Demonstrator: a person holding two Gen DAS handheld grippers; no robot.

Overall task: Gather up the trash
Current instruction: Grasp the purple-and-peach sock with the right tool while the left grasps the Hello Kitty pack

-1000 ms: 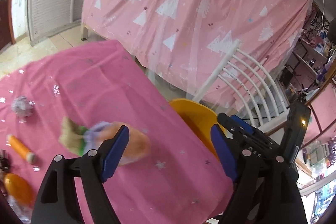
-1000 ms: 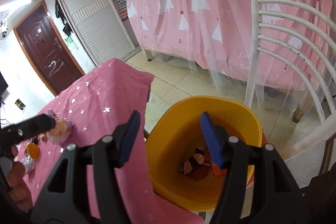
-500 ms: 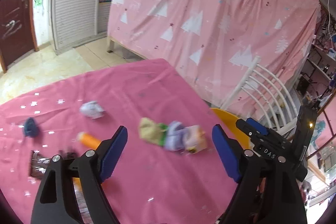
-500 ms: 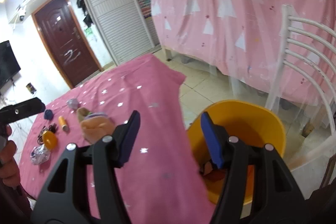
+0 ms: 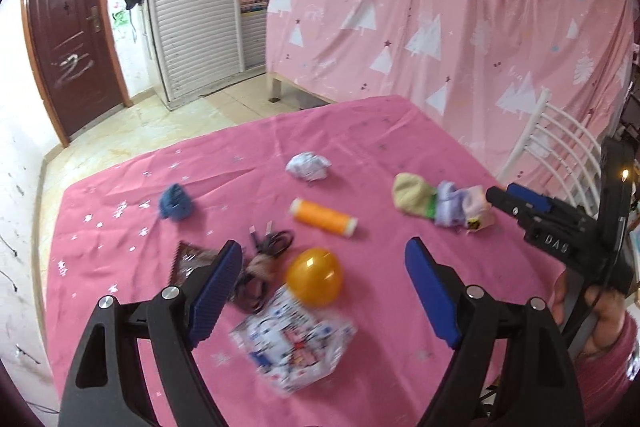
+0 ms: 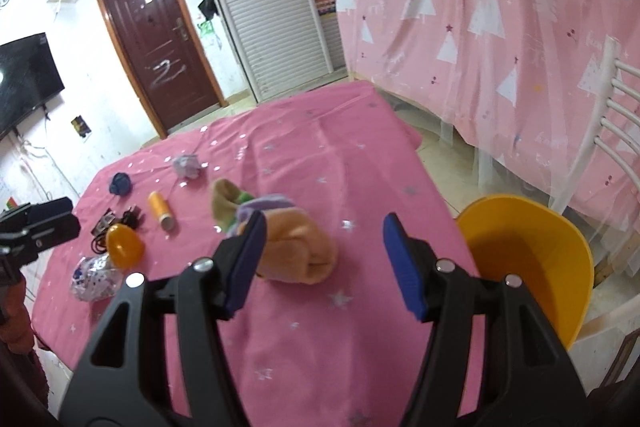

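Both jaws released, nothing between them. Left gripper [image 5: 324, 297] hovers over wrapper [image 5: 294, 345] and orange ball [image 5: 316, 282] on the counter [image 5: 380, 143]; right gripper [image 6: 324, 261] faces socks [image 6: 288, 243]. Bin [image 6: 532, 259] sits off the counter's edge. Step: reaching for trash. Next: lower, clamp wrapper.

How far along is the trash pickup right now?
Done: nothing I can confirm; the yellow bin's bottom is hidden. In hand: nothing; both tools are open and empty. Left: crumpled paper, wrapper, and other clutter on the table.
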